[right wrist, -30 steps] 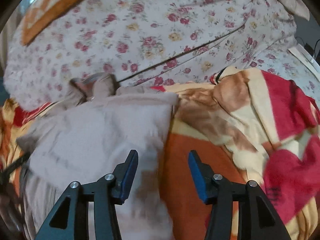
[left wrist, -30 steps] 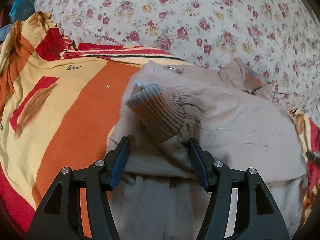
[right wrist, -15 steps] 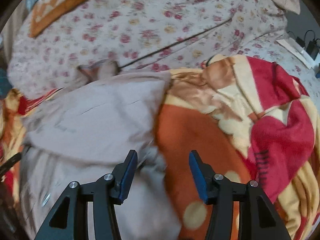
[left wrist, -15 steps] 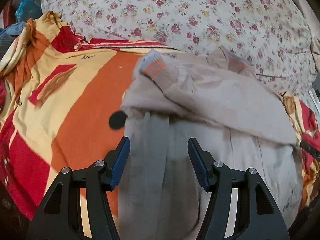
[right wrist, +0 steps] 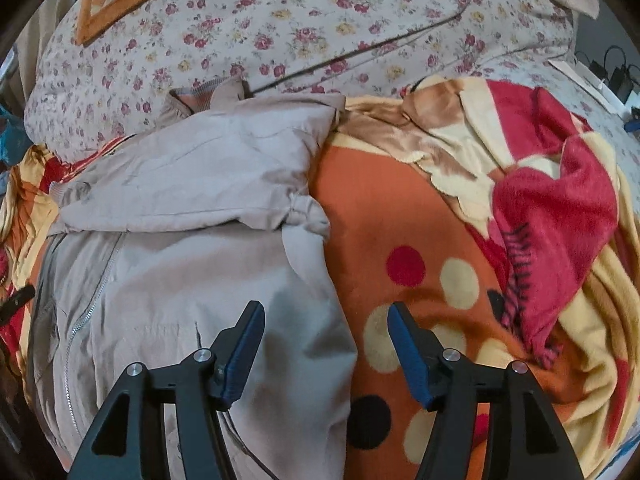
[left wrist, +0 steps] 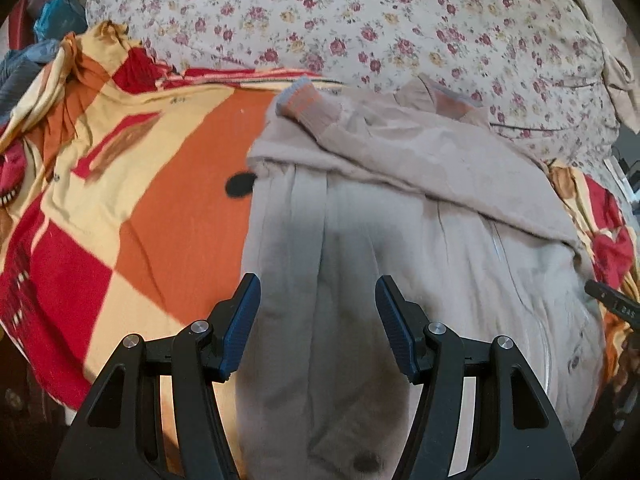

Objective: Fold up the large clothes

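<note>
A beige zip jacket (left wrist: pixel 420 216) (right wrist: pixel 188 272) lies on a patterned blanket, both sleeves folded across its chest. The left sleeve's striped knit cuff (left wrist: pixel 304 106) rests near the collar. My left gripper (left wrist: pixel 318 312) hovers open over the jacket's lower left part, nothing between its blue pads. My right gripper (right wrist: pixel 326 340) hangs above the jacket's right hem edge, where cloth meets blanket; its jaws are opening and hold nothing. The jacket's zip (right wrist: pixel 92 304) runs down the front. The right gripper's tip (left wrist: pixel 612 304) shows at the left wrist view's right edge.
An orange, red and cream blanket (left wrist: pixel 120 208) (right wrist: pixel 460 240) covers the bed under the jacket. A floral quilt (left wrist: pixel 360 20) (right wrist: pixel 304 20) is bunched behind it. Cables and a charger (right wrist: pixel 616 76) lie at the far right. Blue cloth (left wrist: pixel 56 20) sits at the far left.
Both grippers have drawn back toward the jacket's hem, away from the folded sleeves. The left one has left the cuffed sleeve lying across the chest. The right jaws have widened.
</note>
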Tool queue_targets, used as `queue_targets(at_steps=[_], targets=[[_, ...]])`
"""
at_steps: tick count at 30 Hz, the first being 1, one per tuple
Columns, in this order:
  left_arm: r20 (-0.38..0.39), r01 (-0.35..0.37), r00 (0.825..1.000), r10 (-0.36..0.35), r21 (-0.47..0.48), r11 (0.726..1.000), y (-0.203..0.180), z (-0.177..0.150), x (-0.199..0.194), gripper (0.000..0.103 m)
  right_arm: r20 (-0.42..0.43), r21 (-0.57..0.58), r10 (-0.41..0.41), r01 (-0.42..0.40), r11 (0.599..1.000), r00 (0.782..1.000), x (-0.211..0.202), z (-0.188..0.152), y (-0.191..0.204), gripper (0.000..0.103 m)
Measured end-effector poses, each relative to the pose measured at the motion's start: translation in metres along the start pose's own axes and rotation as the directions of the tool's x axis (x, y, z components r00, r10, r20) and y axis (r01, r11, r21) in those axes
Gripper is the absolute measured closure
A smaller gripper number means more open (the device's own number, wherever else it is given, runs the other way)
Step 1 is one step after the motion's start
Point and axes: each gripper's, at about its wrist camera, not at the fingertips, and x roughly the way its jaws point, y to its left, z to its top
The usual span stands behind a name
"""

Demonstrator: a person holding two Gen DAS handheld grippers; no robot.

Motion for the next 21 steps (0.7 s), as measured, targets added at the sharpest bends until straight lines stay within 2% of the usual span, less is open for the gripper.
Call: queue_targets(at_steps=[4,9,14,19,20,21], targets=[[-0.019,0.02,1.0,-0.02,0.01,1.0,0.003,-0.016,-0.004,0.043,0.018,0.009,0.009,-0.009,1.0,1.0,-0.008,-0.006,-0.005,0.036],[-0.044,0.033,0.998,-0.033,-0.008,0.999,0.012,-0.031,-0.006,0.043,0.033,0.014,0.02,-0.02,1.0,0.999,-0.011,-0.009,-0.009,0.036],[-0.064,0.034,0.997,-0.036,-0.038,0.999,0.02,-0.04,-0.003,0.043,0.083,-0.087,-0.058,0.065,0.994,0.995,-0.006,0.007,0.009,0.036],[-0.061,0.043,0.997,-0.047,-0.059,0.997,0.024,-0.04,-0.001,0.043,0.089,-0.142,-0.106,0.118,0.983,0.99,0.028,0.034,0.028,0.036],[-0.062,0.045,0.997,-0.048,-0.06,0.997,0.024,-0.04,0.0,0.043,0.097,-0.136,-0.1,0.113,0.984,0.99,0.033,0.039,0.029,0.037],[-0.062,0.047,0.997,-0.05,-0.059,0.997,0.024,-0.04,0.0,0.043,0.111,-0.119,-0.09,0.103,0.987,0.99,0.037,0.043,0.028,0.054]])
